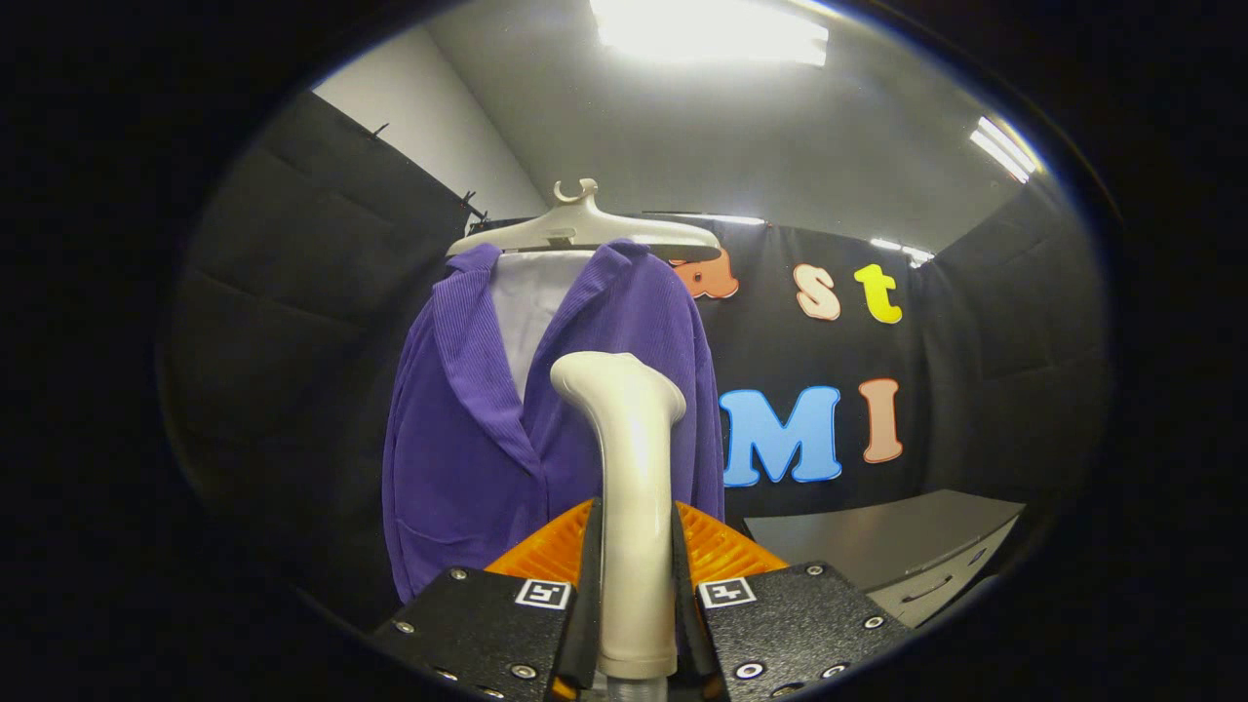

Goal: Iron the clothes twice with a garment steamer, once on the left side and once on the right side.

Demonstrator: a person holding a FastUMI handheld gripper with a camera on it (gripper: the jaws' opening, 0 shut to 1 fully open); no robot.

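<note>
1. One hand-held gripper, its two fingers pressed against either side of one cream garment steamer; handle pinched upright between them, bent head tipped away toward the cloth.
2. One purple jacket just beyond the steamer head, hung over one pale inner shirt on one white hanger; contact between head and cloth impossible to tell.
3. One grey desk well off to the right of the fingers, low against the booth wall.
4. Likely trouble: a smooth, rounded handle twisting or sliding in the pinch if the head drags on ribbed fabric.
5. Also possible: too firm a push swinging the jacket on its hook, so that the stroke skids off the panel.
6. Further risk: head catching under the lapel fold and bunching it instead of flattening.
7. Worth watching: both strokes drifting onto one side, leaving the other front panel unsteamed.
</note>
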